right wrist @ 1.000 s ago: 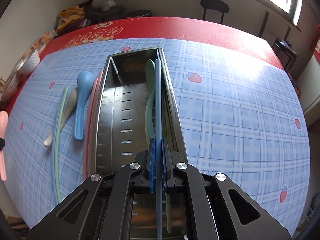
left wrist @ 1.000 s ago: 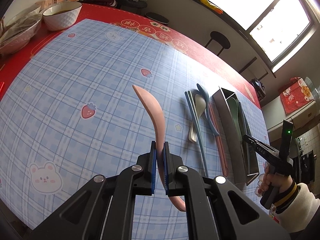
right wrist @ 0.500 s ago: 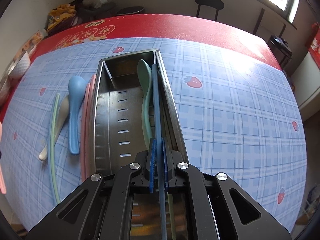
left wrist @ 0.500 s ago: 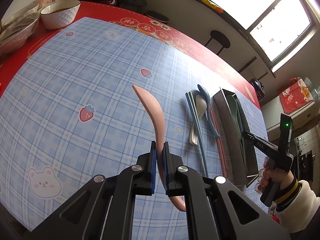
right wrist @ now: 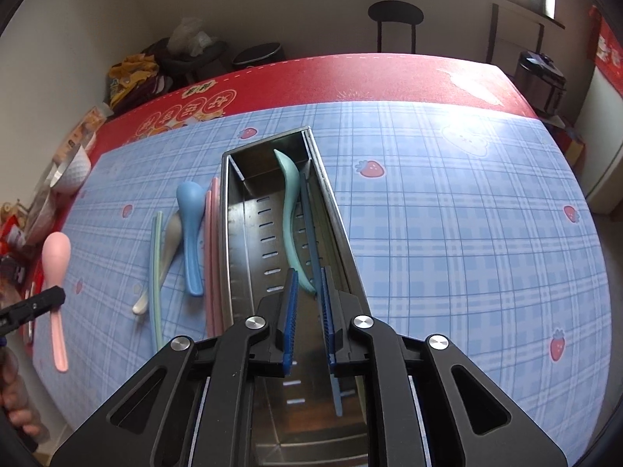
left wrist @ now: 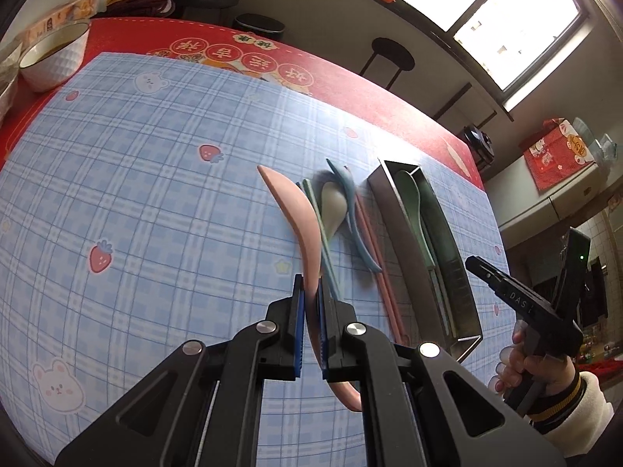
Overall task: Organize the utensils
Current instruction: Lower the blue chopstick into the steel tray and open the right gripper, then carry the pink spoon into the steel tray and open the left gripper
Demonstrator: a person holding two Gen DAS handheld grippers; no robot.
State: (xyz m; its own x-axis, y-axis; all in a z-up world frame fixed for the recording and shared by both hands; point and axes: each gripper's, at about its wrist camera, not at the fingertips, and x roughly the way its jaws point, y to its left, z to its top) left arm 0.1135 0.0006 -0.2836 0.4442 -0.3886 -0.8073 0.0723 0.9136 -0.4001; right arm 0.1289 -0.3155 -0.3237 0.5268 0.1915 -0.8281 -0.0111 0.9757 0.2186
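Pinching the pink spoon (left wrist: 301, 229) above the bench (left wrist: 155, 194), the left tool (left wrist: 310, 292) contrasts with the right tool (right wrist: 308, 284), parted over the metal tray (right wrist: 233, 233) holding blue chopsticks (right wrist: 311, 229).

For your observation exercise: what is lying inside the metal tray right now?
Inside the metal tray lie a green spoon and blue chopsticks along its right wall. The open right claw hides the tray's near end, so anything there cannot be seen.
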